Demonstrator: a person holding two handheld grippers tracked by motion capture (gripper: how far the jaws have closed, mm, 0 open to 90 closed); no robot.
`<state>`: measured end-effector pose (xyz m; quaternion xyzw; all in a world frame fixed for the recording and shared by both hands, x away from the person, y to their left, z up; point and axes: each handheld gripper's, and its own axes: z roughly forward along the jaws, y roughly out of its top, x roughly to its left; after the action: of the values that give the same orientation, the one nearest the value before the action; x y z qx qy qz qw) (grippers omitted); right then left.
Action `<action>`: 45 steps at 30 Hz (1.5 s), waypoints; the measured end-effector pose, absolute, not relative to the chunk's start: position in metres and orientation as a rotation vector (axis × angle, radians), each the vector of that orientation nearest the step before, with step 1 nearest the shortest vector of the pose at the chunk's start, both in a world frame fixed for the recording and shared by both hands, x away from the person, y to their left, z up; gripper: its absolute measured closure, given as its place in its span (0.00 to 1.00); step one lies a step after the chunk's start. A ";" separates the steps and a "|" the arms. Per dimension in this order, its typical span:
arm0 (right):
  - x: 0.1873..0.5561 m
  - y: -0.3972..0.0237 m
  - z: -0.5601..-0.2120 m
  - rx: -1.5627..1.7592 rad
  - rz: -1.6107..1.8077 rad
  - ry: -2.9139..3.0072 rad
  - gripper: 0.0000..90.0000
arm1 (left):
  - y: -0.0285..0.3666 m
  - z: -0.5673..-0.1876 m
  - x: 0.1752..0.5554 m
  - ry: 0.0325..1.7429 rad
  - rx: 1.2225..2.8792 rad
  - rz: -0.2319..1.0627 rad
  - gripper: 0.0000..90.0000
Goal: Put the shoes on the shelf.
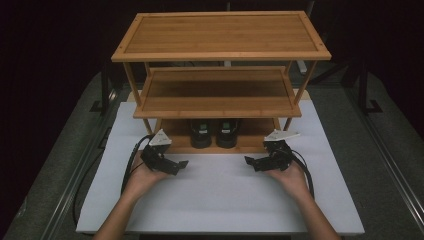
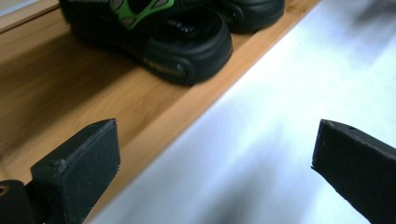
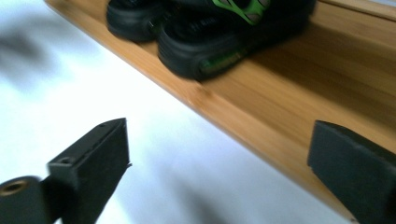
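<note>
From the high view: pair of black sandals with green straps (image 1: 213, 131) side by side at the front edge of the three-tier bamboo rack's (image 1: 220, 35) bottom shelf, left gripper (image 1: 177, 165) and right gripper (image 1: 252, 163) over the white desk (image 1: 220, 195), fingers spread, holding nothing. Left gripper view: near sandal (image 2: 177, 42) close to the shelf lip, so easily nudged off by a careless sweep. Right gripper view: likewise, fingers (image 3: 93, 158) wide, risk of clipping the shelf edge.

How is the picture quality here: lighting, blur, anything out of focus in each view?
High view: dim, surroundings nearly black, only the white mat and wooden rack lit. Left gripper view: bright, sandals fairly sharp, mat washed out at upper right. Right gripper view: sandals smeared by motion blur, soft shadows on the mat.
</note>
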<state>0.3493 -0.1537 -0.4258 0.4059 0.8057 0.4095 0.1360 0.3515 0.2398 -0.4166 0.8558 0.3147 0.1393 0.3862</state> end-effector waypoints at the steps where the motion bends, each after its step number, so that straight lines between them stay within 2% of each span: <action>1: 0.347 -0.155 -0.426 1.171 1.159 2.343 0.00 | 0.244 -0.417 0.348 0.804 2.178 0.359 0.01; 18: 0.298 -0.212 -0.435 1.232 1.134 2.303 0.00 | 0.299 -0.426 0.292 0.869 2.201 0.387 0.01; 31: 0.270 -0.252 -0.448 1.325 1.088 2.260 0.00 | 0.321 -0.440 0.269 0.931 2.251 0.388 0.01; 45: 0.261 -0.267 -0.457 1.343 1.019 2.277 0.00 | 0.333 -0.449 0.260 0.964 2.244 0.394 0.01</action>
<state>0.2607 -0.2665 -0.4568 0.4683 0.7942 0.3555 0.1535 0.2598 0.3333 -0.4488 0.8570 0.3681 0.1504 0.3276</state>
